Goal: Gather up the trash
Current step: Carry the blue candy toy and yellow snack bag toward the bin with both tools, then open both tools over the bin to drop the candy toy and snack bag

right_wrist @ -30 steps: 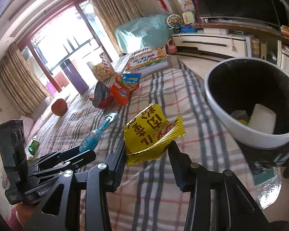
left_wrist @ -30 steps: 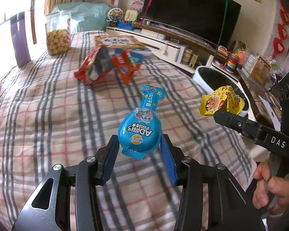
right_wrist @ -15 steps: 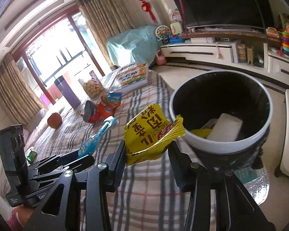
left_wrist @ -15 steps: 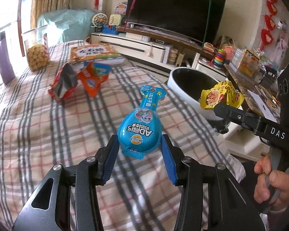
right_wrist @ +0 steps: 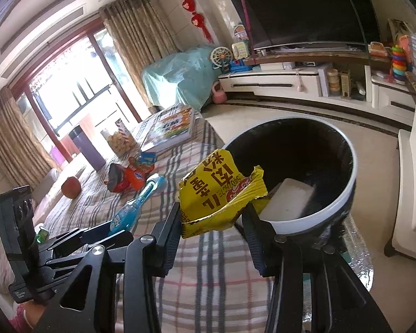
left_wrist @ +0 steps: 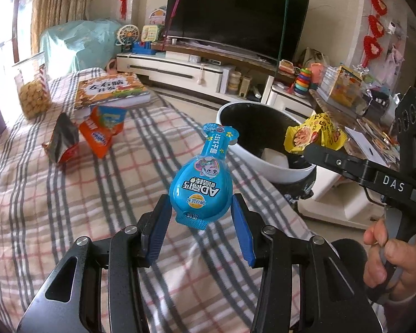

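Two pieces of trash held aloft, one per gripper, above a bed or table covered in plaid cloth [left_wrist: 41,194] of grey, red and cream

Surroundings: round white waste bin with black liner [right_wrist: 344,194] just beyond the cloth's edge, a white block and a yellow scrap already inside; nothing stands between either gripper and its rim. On the cloth, well behind: red-and-black opened snack bag [left_wrist: 62,141], orange-and-blue snack bag [left_wrist: 102,130] touching it, orange picture book [left_wrist: 111,90], clear jar of round biscuits [left_wrist: 33,91]. Further back: white TV cabinet [left_wrist: 180,72] and dark flat screen [left_wrist: 235,19]

Item 1: blue bottle-shaped plastic wrapper [left_wrist: 202,188], glossy, cartoon figure and white lettering printed upside down to the left wrist camera, crimped seal at its wide end. Left gripper [left_wrist: 201,216] clamps the wide end between its blue pads. Long axis runs away from the gripper, narrow neck pointing up and forward toward the bin's near rim

Item 2: yellow crumpled foil snack packet [right_wrist: 216,194], black characters, red patch, torn open end flaring to the right. Right gripper [right_wrist: 213,222] pinches its lower edge; the packet stands up from the pads, overlapping the bin's near-left rim in the right wrist view. Its long axis cannot be told in that crumple

A person's hand [left_wrist: 385,252] grips the right tool's handle
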Action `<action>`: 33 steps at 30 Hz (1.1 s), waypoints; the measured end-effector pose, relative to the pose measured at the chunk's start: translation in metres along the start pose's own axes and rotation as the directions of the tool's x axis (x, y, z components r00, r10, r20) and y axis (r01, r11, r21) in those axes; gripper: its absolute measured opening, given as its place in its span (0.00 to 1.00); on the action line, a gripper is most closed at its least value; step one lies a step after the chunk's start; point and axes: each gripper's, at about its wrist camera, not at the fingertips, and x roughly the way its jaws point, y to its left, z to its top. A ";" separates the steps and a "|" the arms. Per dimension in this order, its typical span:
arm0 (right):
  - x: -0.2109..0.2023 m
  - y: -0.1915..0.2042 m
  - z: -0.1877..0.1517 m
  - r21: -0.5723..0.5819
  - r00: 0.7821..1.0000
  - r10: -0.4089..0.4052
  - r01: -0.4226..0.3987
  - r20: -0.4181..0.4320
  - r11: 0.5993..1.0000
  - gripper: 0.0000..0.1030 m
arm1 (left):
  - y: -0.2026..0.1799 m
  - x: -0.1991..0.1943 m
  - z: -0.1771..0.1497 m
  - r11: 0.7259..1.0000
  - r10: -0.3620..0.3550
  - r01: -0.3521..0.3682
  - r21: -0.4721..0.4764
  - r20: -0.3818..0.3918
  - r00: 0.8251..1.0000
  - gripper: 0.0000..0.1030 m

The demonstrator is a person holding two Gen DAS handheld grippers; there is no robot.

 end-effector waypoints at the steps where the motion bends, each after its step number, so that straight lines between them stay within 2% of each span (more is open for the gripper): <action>1: 0.000 -0.002 0.001 0.002 1.000 -0.003 0.003 0.001 1.000 0.43 | -0.001 0.000 0.001 1.000 -0.002 0.002 0.002 0.001 1.000 0.42; 18: -0.004 -0.033 0.012 0.025 0.999 -0.052 0.052 0.007 0.998 0.43 | -0.023 0.013 0.015 0.999 -0.030 0.030 0.037 0.002 1.000 0.42; 33: 0.007 -0.064 0.030 0.036 0.995 -0.100 0.101 -0.011 0.994 0.43 | -0.048 0.037 0.043 0.996 -0.049 0.049 0.081 -0.001 0.999 0.42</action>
